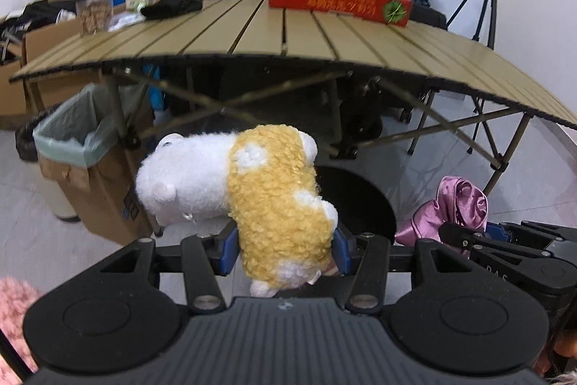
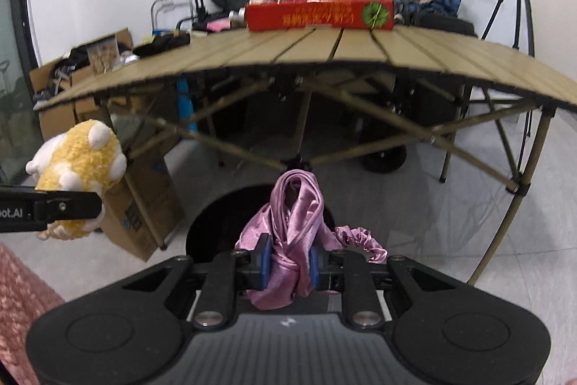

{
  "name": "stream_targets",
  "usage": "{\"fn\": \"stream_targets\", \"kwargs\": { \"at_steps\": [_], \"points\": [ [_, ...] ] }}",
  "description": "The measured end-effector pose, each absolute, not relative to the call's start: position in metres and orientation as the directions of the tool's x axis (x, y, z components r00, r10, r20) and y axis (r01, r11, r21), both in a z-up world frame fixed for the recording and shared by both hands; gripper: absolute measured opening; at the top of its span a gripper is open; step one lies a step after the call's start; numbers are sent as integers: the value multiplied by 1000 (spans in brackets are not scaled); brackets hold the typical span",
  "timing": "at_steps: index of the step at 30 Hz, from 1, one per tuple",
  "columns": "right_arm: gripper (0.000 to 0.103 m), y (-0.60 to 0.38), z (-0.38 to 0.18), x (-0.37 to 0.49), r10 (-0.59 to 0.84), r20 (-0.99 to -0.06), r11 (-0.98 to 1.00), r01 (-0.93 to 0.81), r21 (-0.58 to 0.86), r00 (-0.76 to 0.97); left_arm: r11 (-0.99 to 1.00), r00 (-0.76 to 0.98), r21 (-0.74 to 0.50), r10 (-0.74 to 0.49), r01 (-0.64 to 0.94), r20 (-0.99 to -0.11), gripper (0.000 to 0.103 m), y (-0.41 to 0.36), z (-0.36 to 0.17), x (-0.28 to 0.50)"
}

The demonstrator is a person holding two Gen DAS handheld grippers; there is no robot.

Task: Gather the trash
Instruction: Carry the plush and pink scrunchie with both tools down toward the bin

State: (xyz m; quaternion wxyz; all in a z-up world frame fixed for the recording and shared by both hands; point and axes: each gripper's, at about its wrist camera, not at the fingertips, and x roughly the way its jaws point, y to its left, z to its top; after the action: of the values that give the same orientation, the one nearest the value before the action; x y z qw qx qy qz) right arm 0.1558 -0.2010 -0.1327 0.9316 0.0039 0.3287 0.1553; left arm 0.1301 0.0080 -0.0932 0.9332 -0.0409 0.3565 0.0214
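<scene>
The left gripper (image 1: 285, 249) pinches a plush toy (image 1: 252, 193) at its yellow middle, fingers partly apart. The right gripper (image 2: 288, 264) squeezes a bunched pink satin cloth (image 2: 292, 226), fingers nearly closed; the cloth's lower end hides behind the gripper body.

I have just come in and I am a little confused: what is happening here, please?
A person holds two grippers in front of a folding table. The left gripper is shut on a yellow and white plush toy; the right gripper is shut on a pink satin cloth. A lined cardboard bin stands to the left.
</scene>
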Motion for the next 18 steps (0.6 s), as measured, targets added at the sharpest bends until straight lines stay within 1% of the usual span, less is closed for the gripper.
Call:
{"fn": "stream_targets", "kwargs": {
  "at_steps": [10, 18],
  "points": [
    [20, -184, -157, 169, 285, -673, 949, -302, 95, 683, 992, 722, -81, 13, -95, -691, 51, 25, -113, 139],
    [20, -167, -162, 194, 300, -677, 935, -346, 71, 672, 991, 725, -70, 35, -114, -688, 51, 32, -115, 150]
  ]
}}
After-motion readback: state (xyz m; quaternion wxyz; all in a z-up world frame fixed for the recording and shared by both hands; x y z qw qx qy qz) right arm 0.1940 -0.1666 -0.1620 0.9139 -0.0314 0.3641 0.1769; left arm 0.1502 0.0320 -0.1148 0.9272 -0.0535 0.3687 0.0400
